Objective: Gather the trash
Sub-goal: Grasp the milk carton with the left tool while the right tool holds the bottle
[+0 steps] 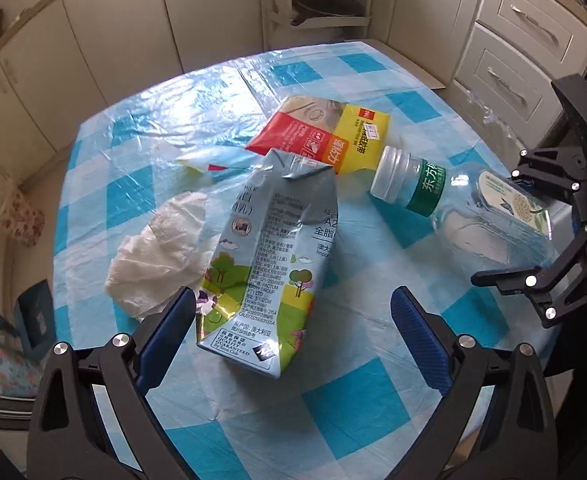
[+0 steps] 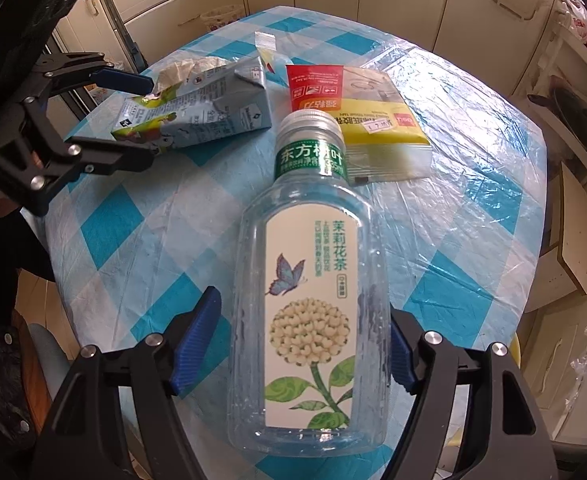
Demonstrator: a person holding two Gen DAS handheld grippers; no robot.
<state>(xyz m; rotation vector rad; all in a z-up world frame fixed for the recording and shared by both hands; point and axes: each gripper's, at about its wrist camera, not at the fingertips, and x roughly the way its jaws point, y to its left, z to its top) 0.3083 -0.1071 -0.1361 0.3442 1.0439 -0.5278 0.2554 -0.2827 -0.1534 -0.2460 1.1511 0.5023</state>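
A crushed milk carton (image 1: 271, 256) lies on the blue-checked tablecloth (image 1: 353, 392). My left gripper (image 1: 293, 320) is open, its blue pads either side of the carton's base, left pad close to it, right pad apart. It shows in the right wrist view (image 2: 149, 120) around the carton (image 2: 197, 116). An empty clear tea bottle (image 2: 309, 280) lies on its side between the open jaws of my right gripper (image 2: 305, 344); the right pad touches it, the left stands apart. The bottle also shows in the left wrist view (image 1: 453, 204), with the right gripper (image 1: 505, 228).
A crumpled white tissue (image 1: 161, 252) lies left of the carton. A red and yellow packet (image 1: 329, 132) lies behind the carton and bottle; it also shows in the right wrist view (image 2: 369, 120). A small sachet (image 1: 205, 160) lies nearby. Kitchen cabinets (image 1: 509, 40) surround the table.
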